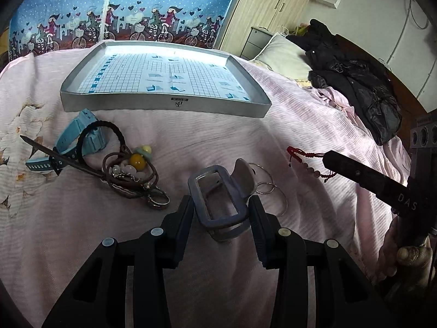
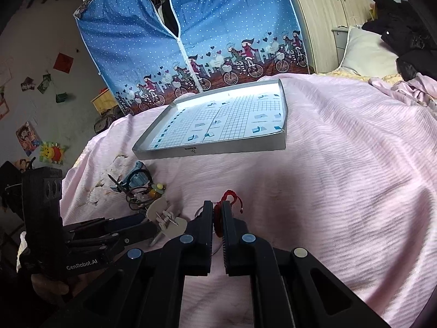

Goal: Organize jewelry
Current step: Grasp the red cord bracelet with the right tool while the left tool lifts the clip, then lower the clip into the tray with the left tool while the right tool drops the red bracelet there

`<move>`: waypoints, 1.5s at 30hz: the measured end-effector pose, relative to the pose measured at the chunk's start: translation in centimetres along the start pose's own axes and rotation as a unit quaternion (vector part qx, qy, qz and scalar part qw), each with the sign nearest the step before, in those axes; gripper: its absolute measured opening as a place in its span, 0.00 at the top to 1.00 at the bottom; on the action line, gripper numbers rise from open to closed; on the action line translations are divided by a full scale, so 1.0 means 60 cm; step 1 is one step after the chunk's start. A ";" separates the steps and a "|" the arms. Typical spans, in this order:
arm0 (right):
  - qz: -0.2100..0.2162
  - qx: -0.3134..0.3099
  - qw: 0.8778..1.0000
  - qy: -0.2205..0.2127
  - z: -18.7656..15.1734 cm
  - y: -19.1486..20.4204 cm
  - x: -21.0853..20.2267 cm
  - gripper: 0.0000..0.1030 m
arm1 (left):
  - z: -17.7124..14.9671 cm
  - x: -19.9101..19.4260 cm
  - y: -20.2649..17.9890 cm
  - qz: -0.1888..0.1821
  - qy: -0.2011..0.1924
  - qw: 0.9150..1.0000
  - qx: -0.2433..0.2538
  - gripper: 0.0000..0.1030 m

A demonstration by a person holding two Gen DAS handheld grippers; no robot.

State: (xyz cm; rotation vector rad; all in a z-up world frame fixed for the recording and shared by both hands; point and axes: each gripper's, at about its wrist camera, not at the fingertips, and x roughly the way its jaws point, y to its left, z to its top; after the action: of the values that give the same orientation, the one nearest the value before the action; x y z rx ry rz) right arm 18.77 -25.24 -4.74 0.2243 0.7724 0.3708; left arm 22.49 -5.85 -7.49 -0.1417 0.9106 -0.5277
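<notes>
Left tongs (image 1: 221, 205): we see them clenched on a grey-blue hair claw clip (image 1: 218, 199), one finger pressed against each side of its frame, the clip raised a little above the bed.

Right tongs (image 2: 217, 213): closed tight on a red cord bracelet (image 2: 228, 199); its loop sticks up past the fingertips, and from the left wrist view the cord and a few pale beads hang from the tip.

Bed (image 1: 191, 142): a pink ribbed bedspread carries all the jewelry.

Tray (image 1: 164, 104): a shallow silver tray with a blue grid sheet inside; we see it lying flat on the bed beyond the jewelry, well apart from both tongs, with no jewelry in it.

Pile on the left (image 1: 131, 172): brown hair ties, an amber bead, pale beads and a metal clasp, tangled together.

Watch (image 1: 82, 136): a light blue strap watch lies touching that pile, with a black hair tie (image 1: 101, 134) lying over it.

Hair stick (image 1: 60, 155): a dark thin stick lies across the watch strap and into the pile.

Metal rings (image 1: 267, 188): thin silver hoops lie on the bedspread just beside the clip, partly hidden behind it.

Person: we see a hand (image 1: 409, 257) gripping the right handle.

Background: a blue dotted fabric wardrobe (image 2: 191, 27) stands past the bed, and dark clothing (image 1: 355, 76) lies heaped beside a pillow.
</notes>
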 end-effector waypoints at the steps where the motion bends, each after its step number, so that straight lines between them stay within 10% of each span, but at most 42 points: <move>1: 0.000 0.003 1.000 0.004 -0.001 -0.003 0.002 0.94 | 0.002 0.007 0.004 -0.004 0.014 1.000 -0.011 0.65; 16: 0.019 0.062 0.995 0.079 -0.033 -0.035 0.047 0.94 | 0.003 0.012 0.006 0.005 0.003 1.000 -0.018 0.72; 33: 0.072 0.075 0.995 0.007 0.010 -0.028 0.015 0.94 | 0.022 -0.030 0.005 -0.014 -0.066 0.996 -0.052 0.72; 45: 0.066 0.047 0.994 -0.072 0.167 -0.045 0.128 0.94 | 0.192 0.017 0.057 0.031 -0.092 0.993 -0.067 0.72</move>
State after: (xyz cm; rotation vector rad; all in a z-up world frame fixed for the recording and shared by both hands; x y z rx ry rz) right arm 31.61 -25.19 -3.52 0.3867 0.6356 0.4382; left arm 33.26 -4.56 -2.29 -0.2780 0.7669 -0.3887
